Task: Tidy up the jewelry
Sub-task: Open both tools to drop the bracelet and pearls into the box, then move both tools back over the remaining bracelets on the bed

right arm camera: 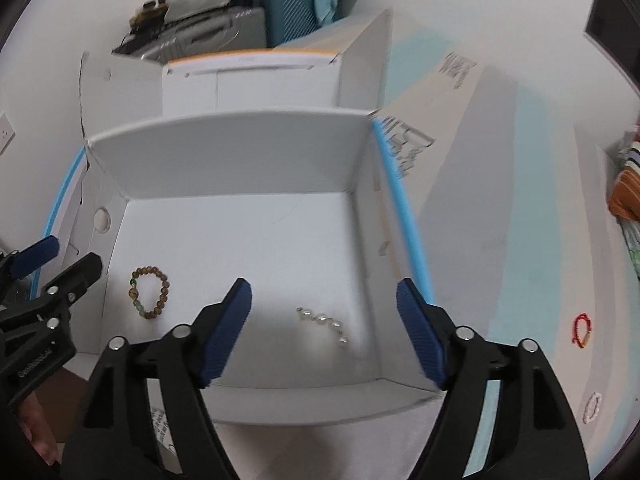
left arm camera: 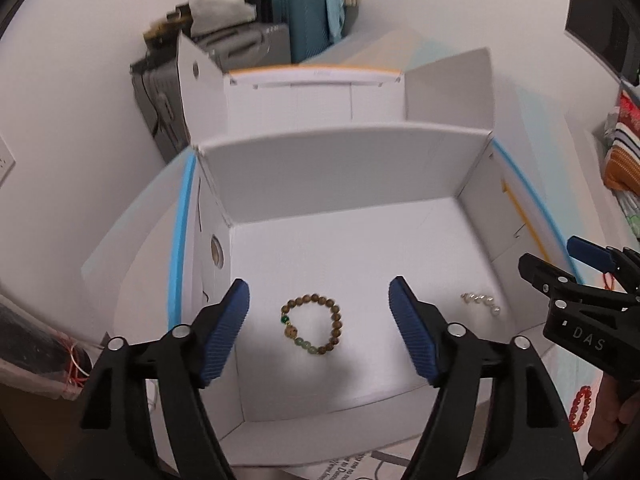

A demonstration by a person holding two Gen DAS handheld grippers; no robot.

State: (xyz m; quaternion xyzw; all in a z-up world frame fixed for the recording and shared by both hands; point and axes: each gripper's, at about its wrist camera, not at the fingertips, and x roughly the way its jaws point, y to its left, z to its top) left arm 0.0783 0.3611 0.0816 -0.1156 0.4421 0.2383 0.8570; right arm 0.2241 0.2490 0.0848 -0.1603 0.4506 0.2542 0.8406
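Observation:
A brown and green bead bracelet [left arm camera: 313, 326] lies on the floor of an open white cardboard box [left arm camera: 344, 168], directly below my left gripper [left arm camera: 320, 304], which is open and holds nothing. A short pearl strand [right arm camera: 322, 319] lies further right in the same box, under my right gripper [right arm camera: 324, 304], also open and holding nothing. The right wrist view shows the bead bracelet [right arm camera: 149, 293] at the left and the left gripper's fingers [right arm camera: 60, 272] beside it. The pearl strand [left arm camera: 480, 302] shows in the left wrist view too.
Outside the box on the pale surface lie a red cord bracelet [right arm camera: 582, 330], a white bead bracelet [right arm camera: 592, 406] and a red bead bracelet [left arm camera: 580, 408]. Box flaps [right arm camera: 364, 60] stand up behind. Suitcases [left arm camera: 308, 20] are stacked against the far wall.

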